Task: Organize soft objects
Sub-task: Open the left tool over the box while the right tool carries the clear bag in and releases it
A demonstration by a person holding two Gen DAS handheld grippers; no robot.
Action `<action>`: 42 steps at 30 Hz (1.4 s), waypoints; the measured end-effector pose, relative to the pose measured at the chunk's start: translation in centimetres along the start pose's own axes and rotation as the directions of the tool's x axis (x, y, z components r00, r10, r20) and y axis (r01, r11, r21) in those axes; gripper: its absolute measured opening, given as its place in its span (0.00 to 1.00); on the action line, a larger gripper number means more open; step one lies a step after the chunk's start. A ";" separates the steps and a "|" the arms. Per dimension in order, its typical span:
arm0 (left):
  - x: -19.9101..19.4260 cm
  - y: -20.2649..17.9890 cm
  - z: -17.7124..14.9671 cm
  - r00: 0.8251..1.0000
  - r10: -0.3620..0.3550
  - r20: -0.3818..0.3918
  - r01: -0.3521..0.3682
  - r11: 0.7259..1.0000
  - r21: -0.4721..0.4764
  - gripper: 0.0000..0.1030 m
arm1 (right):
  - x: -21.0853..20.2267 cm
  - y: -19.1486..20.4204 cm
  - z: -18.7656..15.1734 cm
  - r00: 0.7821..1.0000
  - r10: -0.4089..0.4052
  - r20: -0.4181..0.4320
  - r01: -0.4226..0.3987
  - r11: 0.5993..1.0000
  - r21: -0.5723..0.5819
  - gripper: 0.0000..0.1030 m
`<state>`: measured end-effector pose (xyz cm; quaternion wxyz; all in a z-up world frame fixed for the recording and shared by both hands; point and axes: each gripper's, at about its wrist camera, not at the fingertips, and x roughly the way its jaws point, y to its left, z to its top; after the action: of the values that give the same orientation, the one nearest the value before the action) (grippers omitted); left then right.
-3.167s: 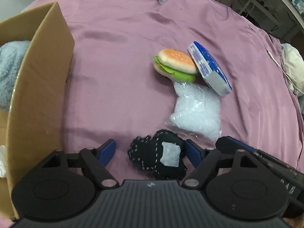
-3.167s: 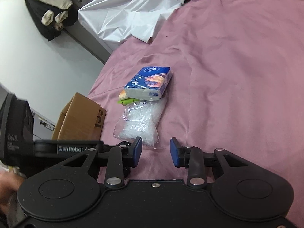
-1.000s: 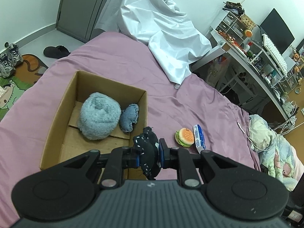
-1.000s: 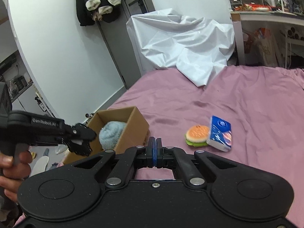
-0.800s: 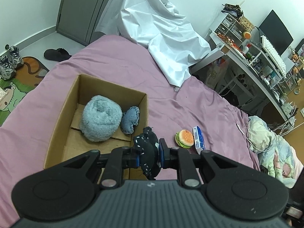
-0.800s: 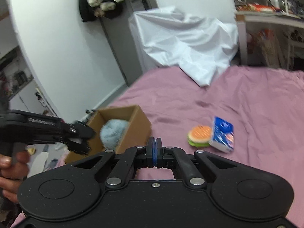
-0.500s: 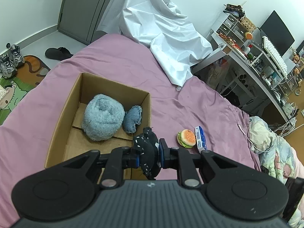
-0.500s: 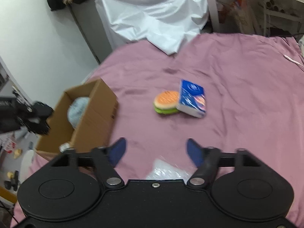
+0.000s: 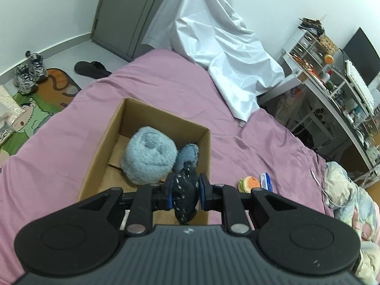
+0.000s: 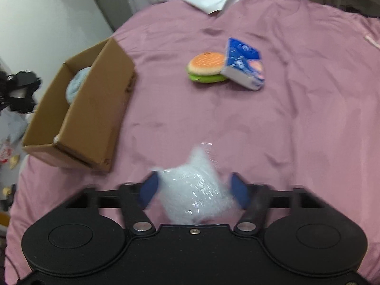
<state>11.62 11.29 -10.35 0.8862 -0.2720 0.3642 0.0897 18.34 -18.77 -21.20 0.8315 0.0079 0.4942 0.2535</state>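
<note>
Left wrist view: left gripper (image 9: 184,191) clamped a black stitched plush (image 9: 184,196) above the cardboard box (image 9: 102,152).
Right gripper (image 10: 193,188) was closing around a clear plastic bag (image 10: 196,190), pads not yet pressing; hamburger toy (image 10: 206,70) and tissue pack (image 10: 244,65) remained at 12 o'clock.

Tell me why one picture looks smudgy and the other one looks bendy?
Right wrist view: the right gripper and the clear plastic bag between its closing jaws are smeared by motion blur. Left wrist view: sharp, but the fisheye lens curves the walls and the pink bed at the edges.
</note>
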 end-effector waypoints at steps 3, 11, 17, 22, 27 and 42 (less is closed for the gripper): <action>-0.2 0.4 0.1 0.999 0.027 0.021 -0.027 1.000 -0.006 0.21 | -0.5 0.5 0.2 1.000 -0.004 0.023 0.004 1.000 -0.018 0.40; -0.6 1.4 0.4 0.998 0.055 0.037 -0.054 0.998 -0.042 0.43 | -2.7 1.3 2.1 0.995 0.025 0.096 -0.024 1.000 -0.004 0.39; -1.0 2.1 0.6 0.997 0.059 0.038 -0.057 0.996 -0.066 0.57 | -4.3 3.3 4.1 0.986 0.077 0.146 -0.071 0.996 -0.047 0.39; -1.4 2.9 0.6 0.995 0.086 0.049 -0.082 0.994 -0.075 0.72 | -4.7 6.0 5.9 0.976 0.125 0.180 -0.111 0.990 -0.087 0.40; -1.4 4.1 0.3 0.994 0.101 0.033 -0.097 0.991 -0.092 0.74 | -4.7 8.8 7.4 0.963 0.175 0.205 -0.152 0.981 -0.120 0.40; -1.6 5.2 0.4 0.991 0.126 0.049 -0.123 0.990 -0.065 0.82 | -4.7 9.8 8.5 0.938 0.241 0.250 -0.231 0.970 -0.070 0.63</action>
<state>8.88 15.91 -11.19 0.8794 -0.2734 0.3540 0.1633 19.48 -10.27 -10.42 0.8521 0.0836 0.3726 0.3580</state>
